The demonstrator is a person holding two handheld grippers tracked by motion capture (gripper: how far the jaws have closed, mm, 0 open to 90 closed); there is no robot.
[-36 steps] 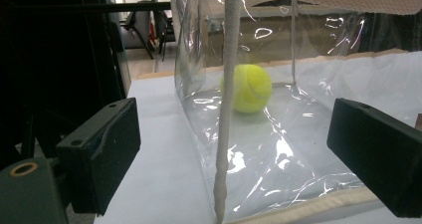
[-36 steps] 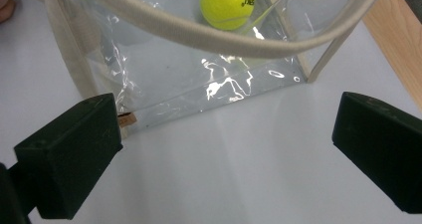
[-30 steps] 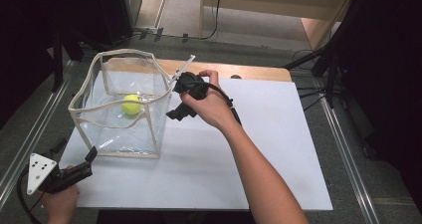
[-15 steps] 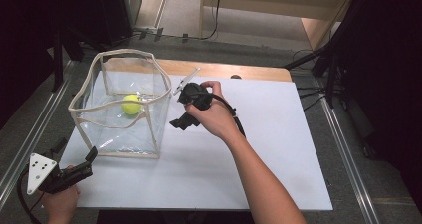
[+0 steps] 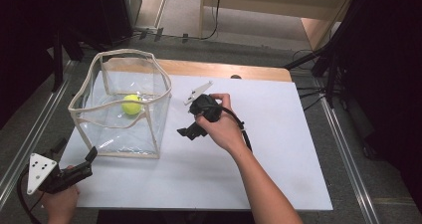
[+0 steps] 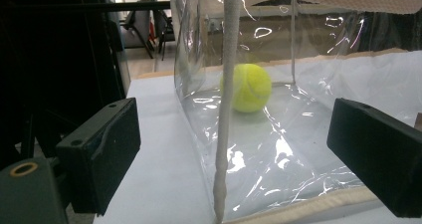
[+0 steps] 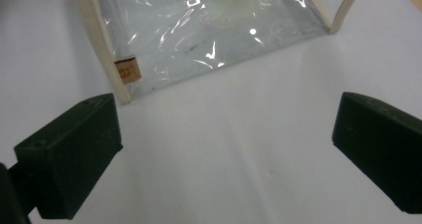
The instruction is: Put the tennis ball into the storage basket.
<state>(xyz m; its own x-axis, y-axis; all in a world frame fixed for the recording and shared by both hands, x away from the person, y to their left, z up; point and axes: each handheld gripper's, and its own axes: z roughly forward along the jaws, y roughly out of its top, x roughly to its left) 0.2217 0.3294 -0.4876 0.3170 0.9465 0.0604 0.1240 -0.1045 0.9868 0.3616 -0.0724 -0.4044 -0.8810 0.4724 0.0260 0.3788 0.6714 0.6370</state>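
Pulling back from the clear bag (image 5: 122, 112), the right gripper (image 5: 191, 131) now hangs over bare white table (image 5: 278, 149) just beside the bag's near wall, jaws spread wide and empty. Creased plastic blurs the tennis ball (image 5: 131, 104) lying inside on the bag's floor. At the near-left corner, the left gripper (image 5: 88, 159) sits unmoved, jaws apart, partly cut off.

No legible writing; small brown tag (image 7: 127, 70) on clear bag (image 7: 209, 30), unreadable.
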